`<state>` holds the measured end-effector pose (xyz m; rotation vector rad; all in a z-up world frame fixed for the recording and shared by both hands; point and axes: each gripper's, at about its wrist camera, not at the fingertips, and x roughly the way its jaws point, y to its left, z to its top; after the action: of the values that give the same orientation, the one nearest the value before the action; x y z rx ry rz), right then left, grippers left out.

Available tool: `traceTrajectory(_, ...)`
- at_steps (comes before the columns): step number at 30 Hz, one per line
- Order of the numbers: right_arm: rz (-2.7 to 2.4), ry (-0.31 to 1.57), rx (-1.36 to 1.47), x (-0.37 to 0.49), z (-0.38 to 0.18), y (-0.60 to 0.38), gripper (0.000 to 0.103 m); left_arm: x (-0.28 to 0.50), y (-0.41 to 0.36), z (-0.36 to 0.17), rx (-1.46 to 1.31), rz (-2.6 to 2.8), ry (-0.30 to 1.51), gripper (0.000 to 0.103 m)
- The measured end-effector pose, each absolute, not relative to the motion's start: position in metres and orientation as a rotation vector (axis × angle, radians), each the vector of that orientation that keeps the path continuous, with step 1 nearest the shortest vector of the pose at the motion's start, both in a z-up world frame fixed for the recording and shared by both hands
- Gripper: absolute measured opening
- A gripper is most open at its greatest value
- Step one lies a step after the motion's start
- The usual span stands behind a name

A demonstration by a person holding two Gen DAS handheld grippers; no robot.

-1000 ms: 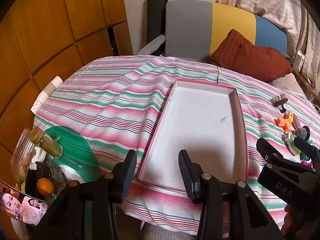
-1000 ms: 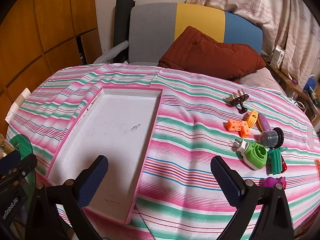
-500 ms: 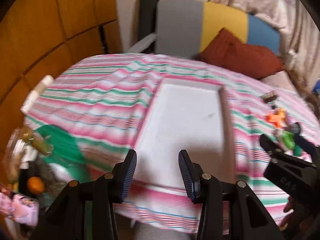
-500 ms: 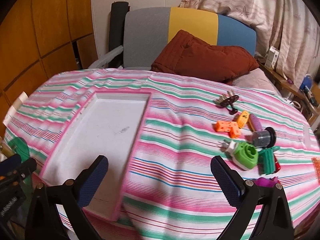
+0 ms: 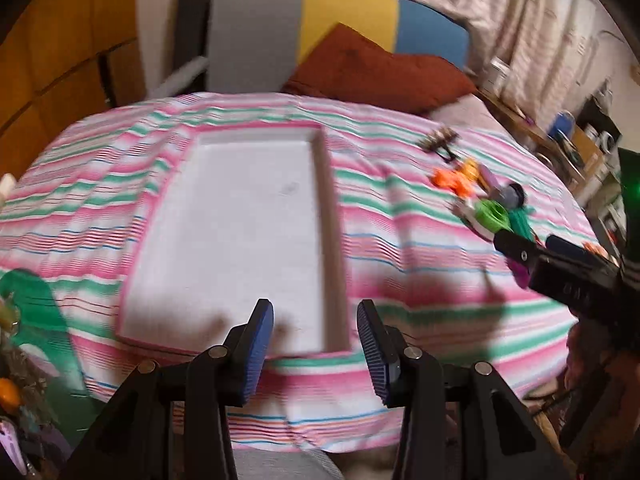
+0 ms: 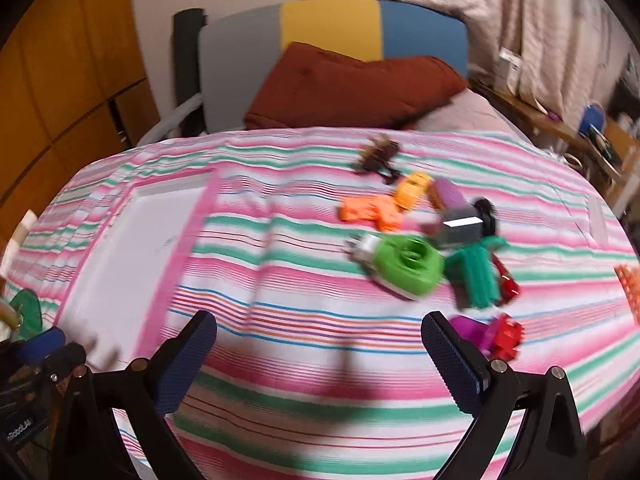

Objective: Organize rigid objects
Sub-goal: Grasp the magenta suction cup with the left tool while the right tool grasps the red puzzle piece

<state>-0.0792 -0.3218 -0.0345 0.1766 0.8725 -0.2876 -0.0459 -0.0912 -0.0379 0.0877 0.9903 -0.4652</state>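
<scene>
A shallow white rectangular tray with a pink rim (image 5: pixel 240 216) lies on the left part of the round bench under its pink, green and white striped cloth (image 5: pixel 400 272), and nothing lies in it. The left gripper (image 5: pixel 316 344) hangs over the tray's near right corner, its blue-padded jaws part-way apart with nothing between them. To the right of the tray the cloth is bare up to a cluster of small rigid plastic pieces, blurred in both views: a dark brown spiked piece (image 6: pixel 378 156) farthest back, an orange block (image 6: pixel 370 212) with a yellow-orange oval piece (image 6: pixel 414 188) just beside it, a purple oval piece (image 6: pixel 448 196), a grey cylinder with a black cap (image 6: pixel 468 226), a bright green round piece on a white base (image 6: pixel 400 266) and a dark green pronged piece (image 6: pixel 476 274) touching a small red one (image 6: pixel 506 284). The right gripper (image 6: pixel 320 356) hovers over the near edge of the cloth in front of this cluster, jaws spread wide and empty; a magenta and red piece (image 6: pixel 492 334) lies just beyond its right jaw. Behind the bench stands a grey, yellow and blue chair back (image 6: pixel 332 40) with a rust-brown cushion (image 6: pixel 352 92) against it.
</scene>
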Motion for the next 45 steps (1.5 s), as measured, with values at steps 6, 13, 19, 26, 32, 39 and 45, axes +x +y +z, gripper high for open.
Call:
traceTrajectory(6, -0.397, 0.887, 0.246, -0.105, -0.036, -0.401, 0.097, -0.061, -0.123, -0.045, 0.166, -0.570, 1.002, 0.044)
traceTrajectory(13, -0.552, 0.909, 0.291, -0.123, -0.049, -0.491, 0.096, -0.067, -0.144, -0.053, 0.174, -0.688, 1.037, 0.044)
traceTrajectory(19, -0.522, 0.987, 0.400, -0.122, -0.079, -0.513, 0.071, -0.071, -0.155, -0.055, 0.159, -0.756, 1.054, 0.049)
traceTrajectory(26, -0.435, 1.037, 0.444, -0.117, -0.087, -0.505, 0.059, -0.075, -0.167, -0.059, 0.159, -0.790, 1.073, 0.049)
traceTrajectory(32, -0.397, 1.080, 0.407, -0.105, -0.092, -0.495, 0.051, -0.082, -0.179, -0.057, 0.201, -0.836, 1.057, 0.049)
traceTrajectory(39, -0.397, 1.097, 0.402, -0.108, -0.092, -0.496, 0.035, -0.079, -0.202, -0.055, 0.233, -0.862, 1.041, 0.049)
traceTrajectory(45, -0.479, 1.105, 0.439, -0.119, -0.090, -0.515, 0.033, -0.074, -0.239, -0.057, 0.280, -0.905, 1.042, 0.051)
